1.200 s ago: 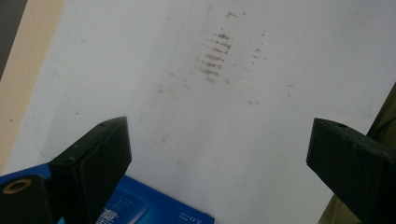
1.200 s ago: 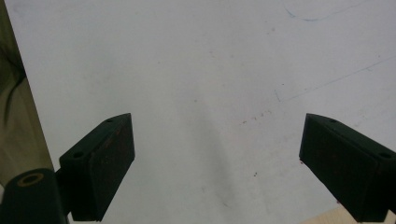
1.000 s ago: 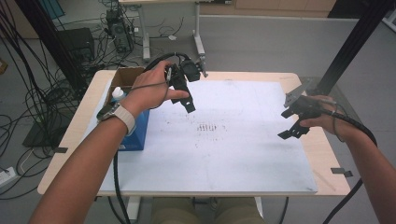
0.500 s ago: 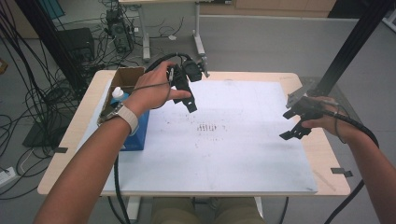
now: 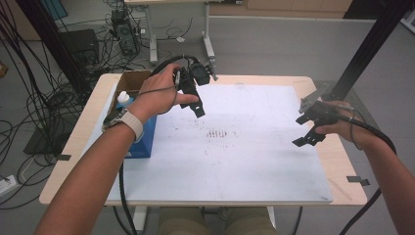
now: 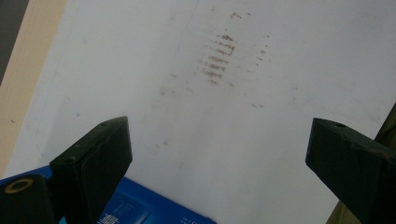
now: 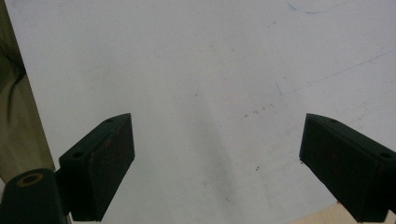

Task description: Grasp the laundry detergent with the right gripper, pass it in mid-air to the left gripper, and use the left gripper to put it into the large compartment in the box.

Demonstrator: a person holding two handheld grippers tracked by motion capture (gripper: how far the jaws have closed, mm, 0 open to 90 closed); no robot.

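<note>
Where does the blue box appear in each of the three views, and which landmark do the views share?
High view: the blue box sits at the table's left side, beside the person's left forearm, on the white sheet's left edge.
Left gripper view: its blue top lies at the bottom edge, left of centre, beside the left jaw.
Right gripper view: not in it.
Shared landmark: the white sheet; the high and left gripper views also show its brown smudges.
</note>
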